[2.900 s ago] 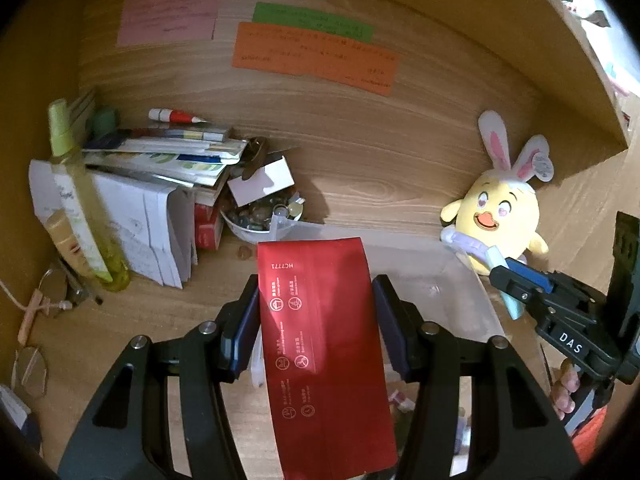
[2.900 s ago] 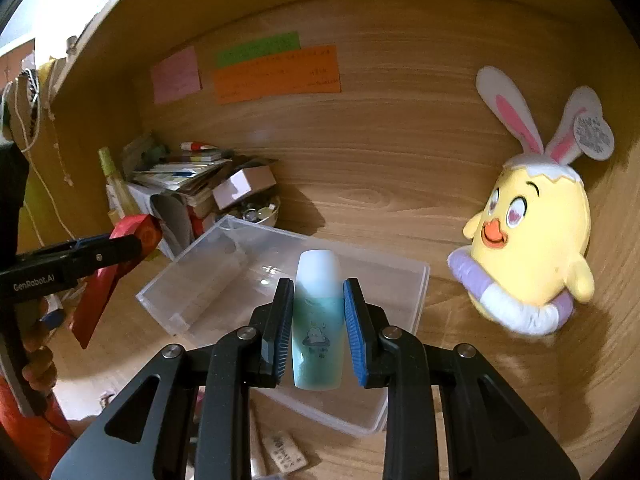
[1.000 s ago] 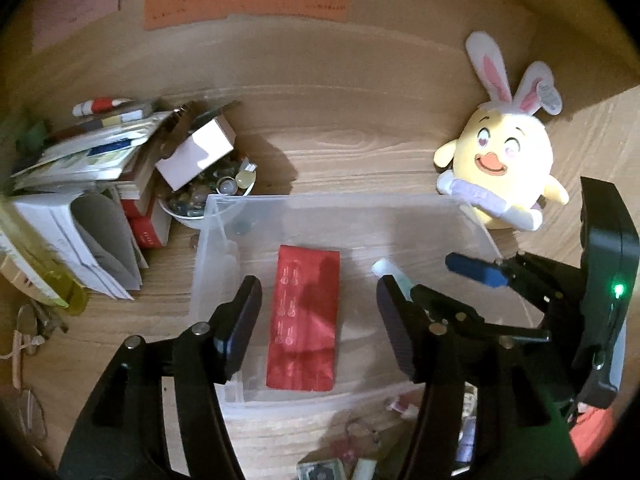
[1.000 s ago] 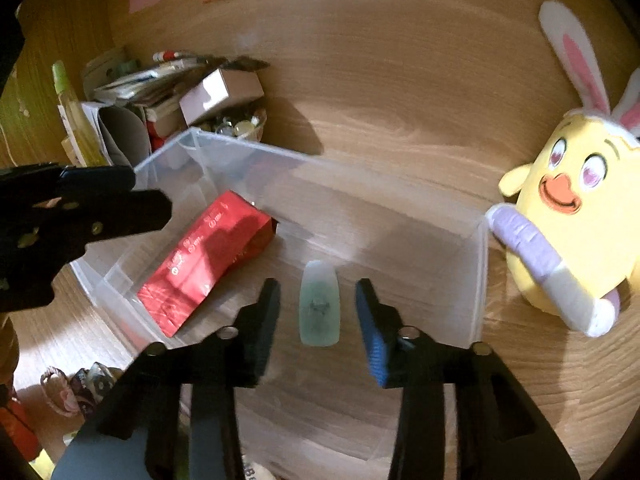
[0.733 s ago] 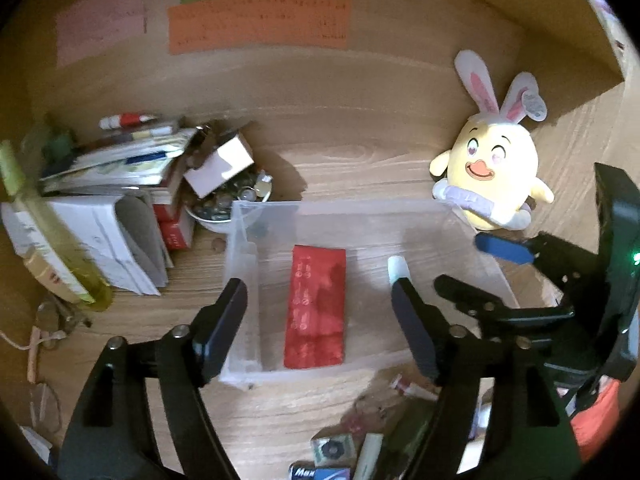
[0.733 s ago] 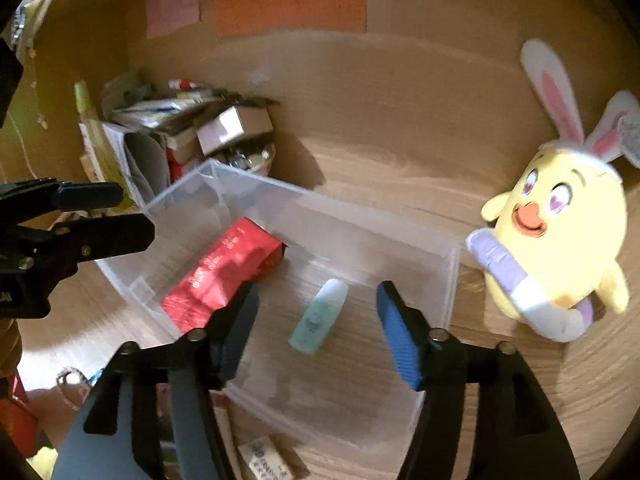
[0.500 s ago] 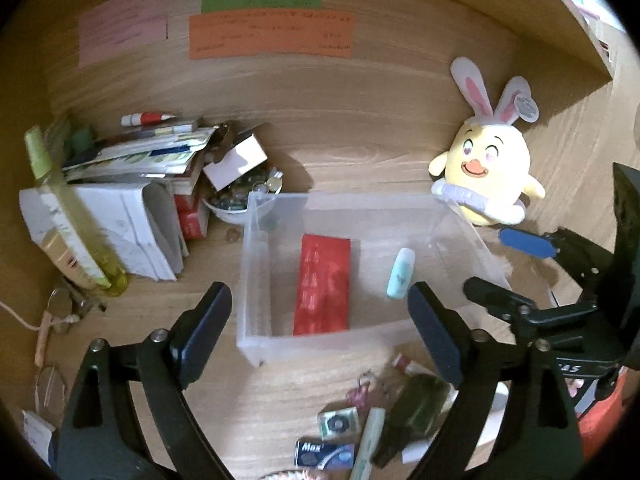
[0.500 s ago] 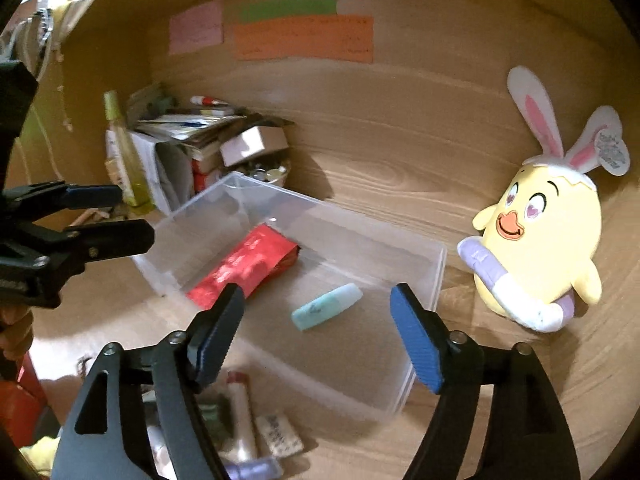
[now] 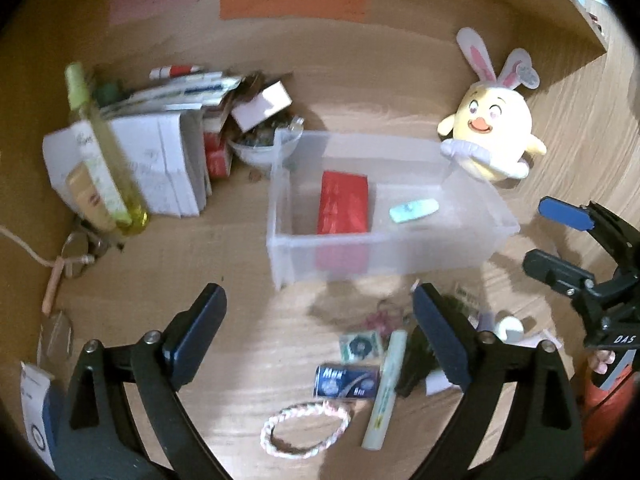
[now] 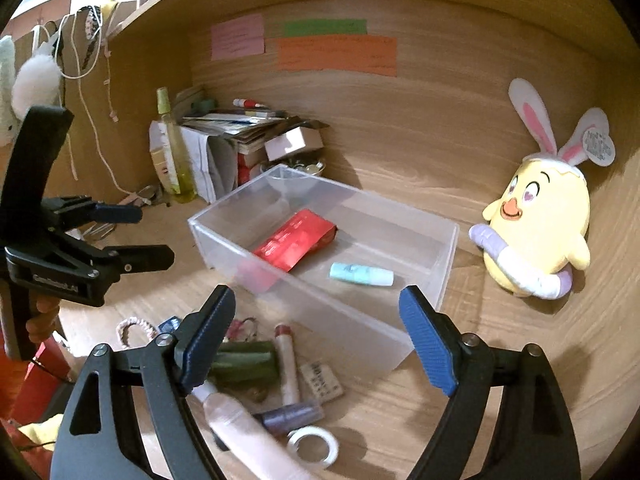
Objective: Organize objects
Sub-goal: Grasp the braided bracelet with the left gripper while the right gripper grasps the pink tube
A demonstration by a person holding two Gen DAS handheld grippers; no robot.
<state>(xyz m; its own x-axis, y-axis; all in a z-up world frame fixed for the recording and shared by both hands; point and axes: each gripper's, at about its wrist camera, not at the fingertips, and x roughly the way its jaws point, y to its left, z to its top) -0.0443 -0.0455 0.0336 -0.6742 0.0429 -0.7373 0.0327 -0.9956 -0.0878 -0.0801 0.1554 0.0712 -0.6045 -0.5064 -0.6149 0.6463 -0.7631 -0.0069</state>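
Both tools are empty, so the sorting looks partly done. The left gripper (image 9: 316, 336) hangs with its jaws spread wide, and ahead of it the clear plastic bin (image 9: 380, 256) holds two things lying flat: a red packet (image 9: 343, 204) toward its left side and a small mint-green bottle (image 9: 413, 210) to the right of that. The right gripper (image 10: 316, 332) is likewise spread wide, holding nothing, with the same bin just beyond its fingertips. What seems left is the loose clutter on the desk in front of the bin. Under and between the left jaws lie a braided bracelet (image 9: 304, 430), a dark blue box (image 9: 347, 380) and a pale tube (image 9: 386, 388). The right wrist view adds what that one blurs or hides: a green cylinder (image 10: 244, 364), a lipstick-like stick (image 10: 288, 364), a purple-grey spool (image 10: 292, 416), a tape roll (image 10: 313, 443) and a big pale bottle (image 10: 248, 432) right under its left jaw. The left view alone shows the bin's near wall face-on and the eyeglasses (image 9: 76, 250) far left. A yellow bunny-eared plush (image 10: 536, 236) sits right of the bin, touching or nearly so.
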